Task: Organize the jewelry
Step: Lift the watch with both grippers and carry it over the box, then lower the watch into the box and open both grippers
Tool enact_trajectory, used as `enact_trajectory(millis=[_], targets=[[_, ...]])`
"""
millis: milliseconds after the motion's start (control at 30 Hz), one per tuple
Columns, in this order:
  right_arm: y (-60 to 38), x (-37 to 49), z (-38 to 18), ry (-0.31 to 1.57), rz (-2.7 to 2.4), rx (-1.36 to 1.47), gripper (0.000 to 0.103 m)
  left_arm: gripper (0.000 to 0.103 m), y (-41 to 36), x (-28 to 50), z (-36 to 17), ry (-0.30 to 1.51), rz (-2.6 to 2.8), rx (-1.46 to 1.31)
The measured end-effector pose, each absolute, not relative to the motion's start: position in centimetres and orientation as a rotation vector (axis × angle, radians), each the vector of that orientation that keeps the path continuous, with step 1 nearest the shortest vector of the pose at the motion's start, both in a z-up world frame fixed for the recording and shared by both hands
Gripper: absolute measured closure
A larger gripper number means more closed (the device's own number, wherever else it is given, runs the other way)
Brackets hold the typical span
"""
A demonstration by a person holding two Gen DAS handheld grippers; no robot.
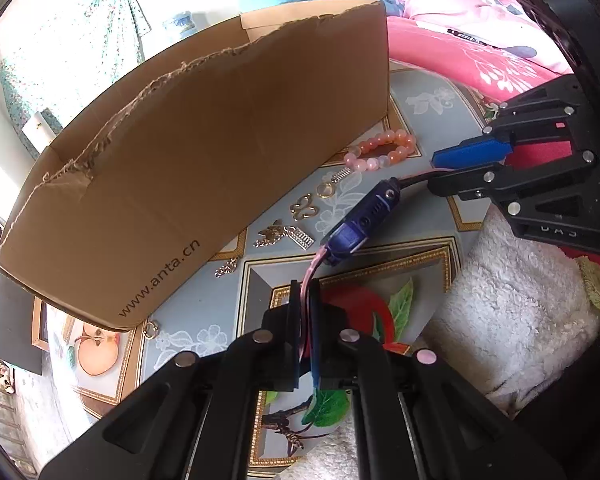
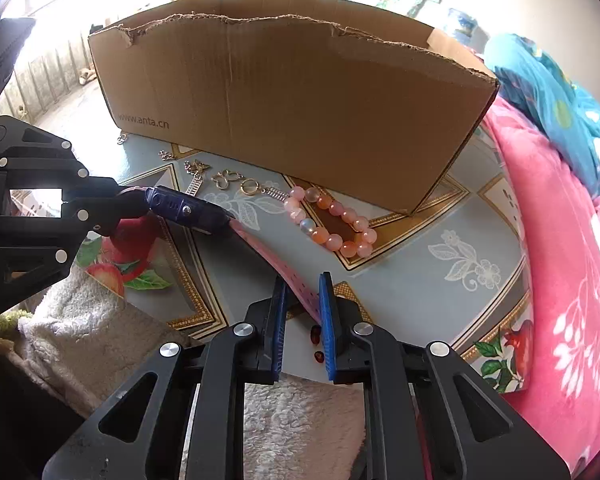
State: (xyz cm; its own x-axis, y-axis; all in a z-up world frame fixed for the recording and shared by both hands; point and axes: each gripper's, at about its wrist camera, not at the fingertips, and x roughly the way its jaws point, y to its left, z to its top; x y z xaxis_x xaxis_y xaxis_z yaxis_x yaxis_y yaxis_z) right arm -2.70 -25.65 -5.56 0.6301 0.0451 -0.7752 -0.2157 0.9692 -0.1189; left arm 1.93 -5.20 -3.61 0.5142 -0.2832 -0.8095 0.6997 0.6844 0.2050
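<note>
A blue watch [image 1: 364,220] with pink straps hangs between both grippers above the table. My left gripper [image 1: 306,300] is shut on one pink strap. My right gripper [image 2: 303,292] is shut on the other pink strap [image 2: 284,272]; it also shows in the left wrist view [image 1: 460,168]. The left gripper [image 2: 116,204] shows in the right wrist view beside the watch body [image 2: 184,210]. A pink bead bracelet [image 2: 332,224] and several gold pieces [image 2: 228,180] lie in front of a brown cardboard box [image 2: 292,100].
The table has a patterned blue-grey cloth [image 2: 420,280]. A white fluffy towel [image 1: 520,312] lies at the near edge. Pink bedding [image 2: 560,280] is on the right. Two small red beads [image 2: 316,344] lie under the right gripper.
</note>
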Motion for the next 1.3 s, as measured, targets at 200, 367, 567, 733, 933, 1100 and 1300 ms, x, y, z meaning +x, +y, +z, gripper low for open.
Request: enact_trajectory(millis=[200,367,567,733,933,1100,1300], targets=[[-24.3,-4.7,-5.2,0.812,0.091,-0.203,0.101,0.100,-5.9,0.9,-3.2,0.789,-0.616,0.583],[-24.9,-6.6,-2.4,0.757,0.078,-0.182,0.102,0.100,-5.8,0.4,-0.2,0.772,-0.640,0.518],[-25.4,-8.7,5.2,0.597,0.055,-0.214,0.102,0.100,-5.2,1.3,8.4,0.653,-0.705,0.426],[-26.2,-5.0,10.9,0.534,0.135,-0.228,0.102,0.100,-4.4,5.5,12.7,0.645,-0.708,0.343],[-26.7,6.7,10.2,0.877,0.358,-0.152,0.102,0.100,-3.5,15.5,11.8,0.917,-0.647,0.186],[-25.0,13.8,5.8,1.141,0.390,-0.167,0.099,0.097,-3.4,22.4,6.4,1.201,-0.602,0.109],[-24.6,17.3,3.6,1.142,0.295,-0.304,0.085,0.076,-3.9,25.2,2.5,1.295,-0.515,0.187]])
